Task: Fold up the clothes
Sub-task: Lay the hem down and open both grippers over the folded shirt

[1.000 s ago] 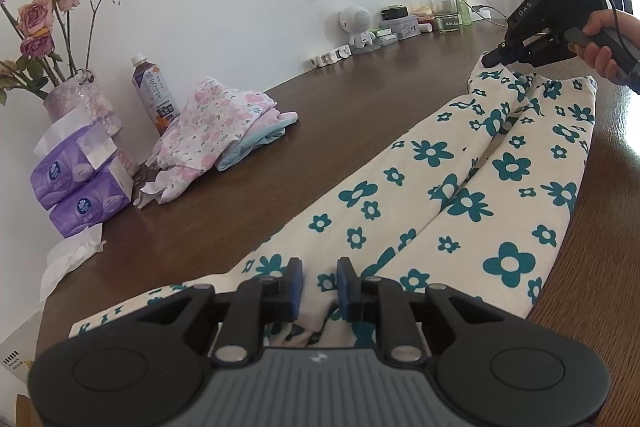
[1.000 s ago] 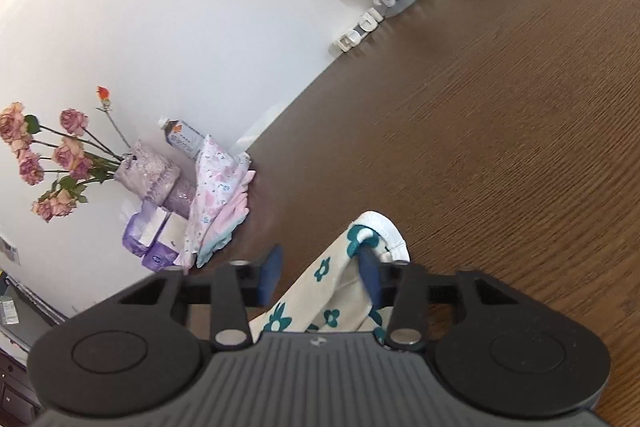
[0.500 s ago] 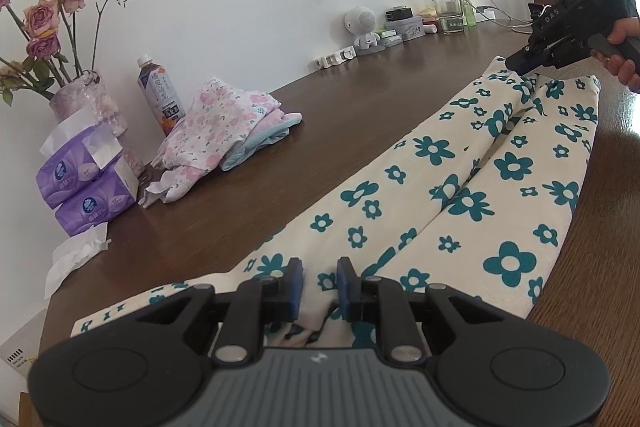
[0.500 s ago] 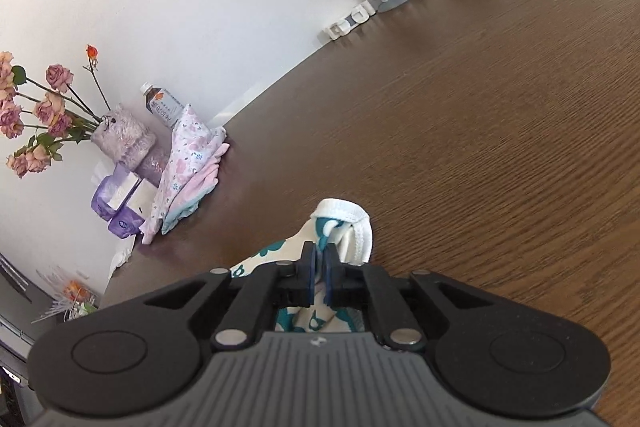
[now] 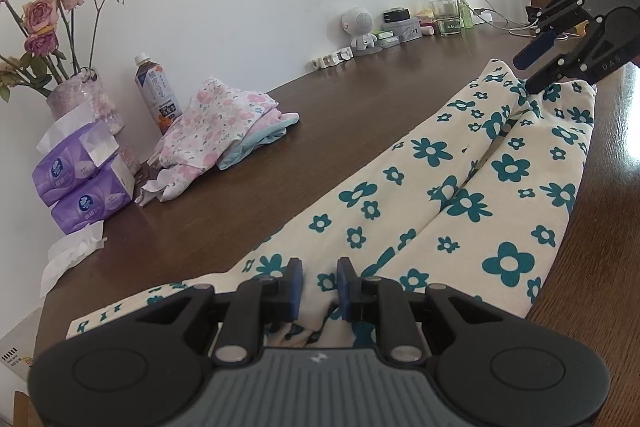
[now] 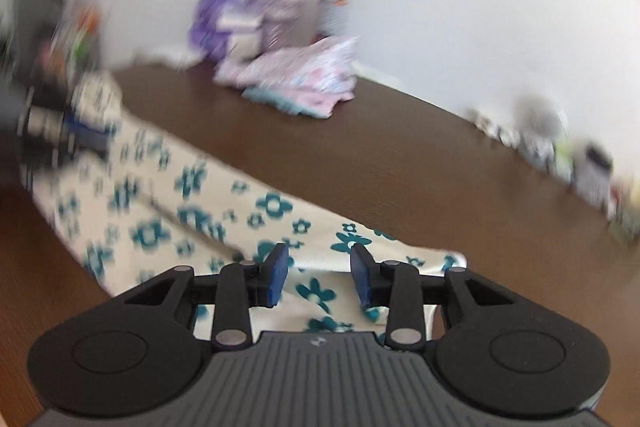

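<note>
Our left tool (image 5: 319, 283) has its jaws nearly together, pinching a bunched fold of the flowered garment (image 5: 460, 195) at its near end. Our right tool (image 6: 320, 273) is opening its jaws above the far end; cloth lies beneath the gap, but the pads press on nothing.

The garment lies stretched along the bench (image 5: 320, 131), cream with teal flowers, seemingly trousers with two legs side by side, one long edge close to the bench's front rim. We judge it light, thin and limp: it should drape and sag wherever it is not held, and slide easily on the smooth wood. A thicker edge, such as a hem or a waistband, looks the surest hold, taken at both corners so the fold stays square.

The right wrist view is smeared by motion, so the pile of pink floral clothes (image 5: 224, 123) by the wall is a blur there. Our left tool hides how much cloth it holds, and we cannot tell which end is the waistband.
</note>
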`<state>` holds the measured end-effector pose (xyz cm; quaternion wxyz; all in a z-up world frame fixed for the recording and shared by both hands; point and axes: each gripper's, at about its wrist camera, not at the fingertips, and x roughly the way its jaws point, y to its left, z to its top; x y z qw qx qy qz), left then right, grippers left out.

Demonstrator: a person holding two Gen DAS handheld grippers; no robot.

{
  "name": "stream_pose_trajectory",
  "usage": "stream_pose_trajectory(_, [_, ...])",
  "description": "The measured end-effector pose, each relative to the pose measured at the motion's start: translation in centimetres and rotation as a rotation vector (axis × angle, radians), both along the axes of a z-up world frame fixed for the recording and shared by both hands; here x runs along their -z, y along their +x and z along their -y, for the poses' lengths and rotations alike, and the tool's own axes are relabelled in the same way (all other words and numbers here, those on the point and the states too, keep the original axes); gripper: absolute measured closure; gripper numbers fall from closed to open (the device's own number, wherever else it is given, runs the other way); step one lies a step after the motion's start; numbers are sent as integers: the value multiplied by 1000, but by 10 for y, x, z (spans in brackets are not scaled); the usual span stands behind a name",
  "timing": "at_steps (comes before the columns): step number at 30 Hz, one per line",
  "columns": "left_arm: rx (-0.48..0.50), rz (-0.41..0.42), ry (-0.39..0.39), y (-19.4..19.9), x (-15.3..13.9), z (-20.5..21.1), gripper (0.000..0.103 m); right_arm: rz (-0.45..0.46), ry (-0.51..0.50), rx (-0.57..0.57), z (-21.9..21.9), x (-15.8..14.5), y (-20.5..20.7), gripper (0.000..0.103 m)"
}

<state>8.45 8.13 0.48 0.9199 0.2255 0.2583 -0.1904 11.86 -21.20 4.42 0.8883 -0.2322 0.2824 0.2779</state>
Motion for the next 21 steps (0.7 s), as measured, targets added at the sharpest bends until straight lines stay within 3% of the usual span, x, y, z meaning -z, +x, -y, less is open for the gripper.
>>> stream_pose_trajectory(7, [0, -2, -3, 0, 0, 0, 86, 78, -326, -232, -31, 11, -4, 68])
stream_pose_trajectory(9, [1, -4, -6, 0, -1, -1, 86, 97, -374, -272, -39, 13, -2, 64])
stream_pose_trajectory(10, [1, -4, -6, 0, -1, -1, 86, 100, -395, -289, -42, 14, 0, 55])
stream_pose_trajectory(12, [1, -4, -7, 0, -1, -1, 86, 106, -436, -322, -46, 14, 3, 46])
stream_pose_trajectory(15, [1, -4, -8, 0, -1, -1, 86, 81, -442, -343, -48, 11, 10, 48])
stream_pose_trajectory(17, [1, -5, -10, 0, -1, -1, 86, 24, -429, -335, -48, 12, 18, 65])
stream_pose_trajectory(18, [1, -5, -11, 0, -1, -1, 86, 8, -443, -326, -48, 15, 21, 95])
stream_pose_trajectory(19, [1, -5, -12, 0, -1, -2, 86, 17, -467, -314, -48, 19, 20, 101])
stream_pose_trajectory(21, [0, -4, -11, 0, -1, -2, 86, 75, -509, -315, -47, 25, 9, 101])
